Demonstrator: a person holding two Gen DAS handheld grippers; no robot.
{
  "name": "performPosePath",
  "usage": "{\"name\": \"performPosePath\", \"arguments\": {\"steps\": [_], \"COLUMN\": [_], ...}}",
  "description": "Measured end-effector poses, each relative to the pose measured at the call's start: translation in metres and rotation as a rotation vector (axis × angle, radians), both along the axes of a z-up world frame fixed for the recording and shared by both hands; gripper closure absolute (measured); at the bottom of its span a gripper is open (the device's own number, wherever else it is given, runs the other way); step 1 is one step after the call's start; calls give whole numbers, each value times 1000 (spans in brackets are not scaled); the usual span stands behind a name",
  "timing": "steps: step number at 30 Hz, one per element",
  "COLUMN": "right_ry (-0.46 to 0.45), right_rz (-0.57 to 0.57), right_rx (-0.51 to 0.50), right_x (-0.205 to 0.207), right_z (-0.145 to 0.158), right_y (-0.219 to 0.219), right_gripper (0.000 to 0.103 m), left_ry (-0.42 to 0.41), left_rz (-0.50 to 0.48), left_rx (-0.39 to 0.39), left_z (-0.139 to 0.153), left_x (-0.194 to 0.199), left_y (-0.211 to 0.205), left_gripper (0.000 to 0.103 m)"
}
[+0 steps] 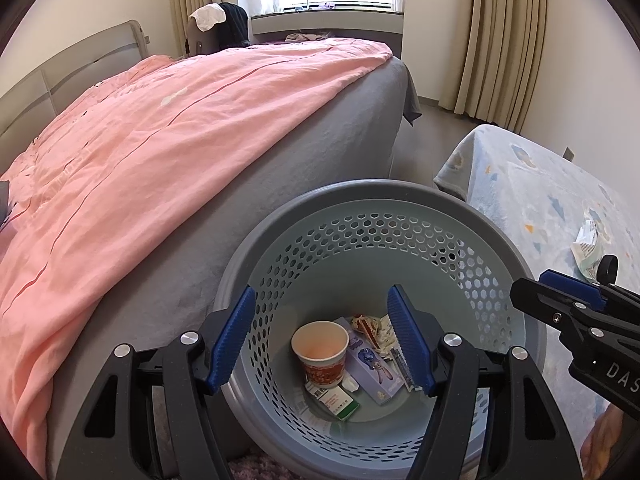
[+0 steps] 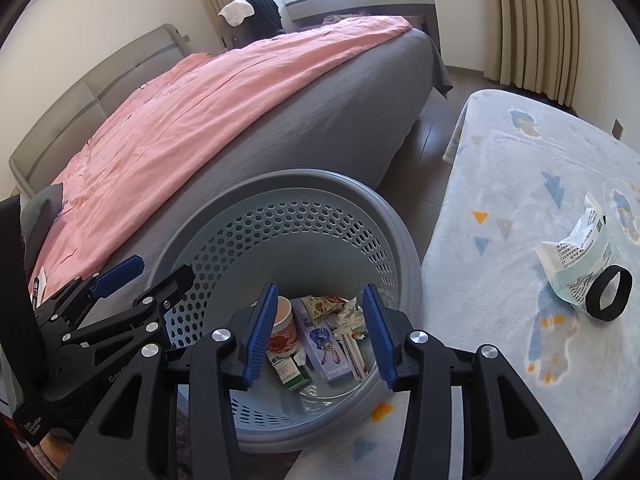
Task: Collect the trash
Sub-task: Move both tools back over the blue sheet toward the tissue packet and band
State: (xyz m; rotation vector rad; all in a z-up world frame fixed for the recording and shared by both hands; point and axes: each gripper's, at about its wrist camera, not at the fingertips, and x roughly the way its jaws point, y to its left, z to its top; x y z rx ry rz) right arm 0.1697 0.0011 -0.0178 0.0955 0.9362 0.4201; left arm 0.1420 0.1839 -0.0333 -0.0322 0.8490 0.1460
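A grey perforated basket [image 1: 376,196] stands between the bed and a low table; it also shows in the right wrist view [image 2: 280,184]. Inside lie a paper noodle cup [image 1: 320,350], a purple carton [image 1: 372,364], a green-and-white box [image 1: 334,398] and crumpled wrappers [image 1: 372,326]. My left gripper [image 1: 322,344] is open and empty above the basket. My right gripper [image 2: 320,332] is open and empty above the basket too. A white-and-green packet [image 2: 576,264] and a black band [image 2: 610,294] lie on the table to the right.
A bed with a pink cover [image 1: 140,152] and grey sheet runs along the left. The low table has a pale blue patterned cloth [image 2: 500,208]. Curtains [image 1: 504,40] and a window are at the back. A chair with clothes [image 1: 220,28] stands behind the bed.
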Motion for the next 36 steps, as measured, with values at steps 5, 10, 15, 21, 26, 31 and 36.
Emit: {"name": "performPosePath", "arguments": {"steps": [5, 10, 15, 21, 26, 31, 36], "right_ry": [-6, -10, -16, -20, -23, -26, -28], "right_rz": [-20, -48, -81, -122, -165, -209, -251], "right_rx": [4, -2, -5, -10, -15, -18, -26], "right_x": [-1, -3, -4, -7, -9, -12, -15], "right_z": [3, 5, 7, 8, 8, 8, 8], "right_y": [-10, -24, -41, -64, -86, -110, -134], "right_gripper": [57, 57, 57, 57, 56, 56, 56], "left_ry": [-6, -15, -21, -30, -34, -35, -35], "left_rz": [-2, -21, -50, -84, -105, -120, -134], "left_rx": [-10, -23, -26, -26, -23, -22, -20], "left_z": [3, 6, 9, 12, 12, 12, 12], "left_x": [0, -1, -2, -3, -3, -4, -4], "left_y": [-5, -14, -29, -49, -61, -69, -77], "left_gripper": [37, 37, 37, 37, 37, 37, 37]}}
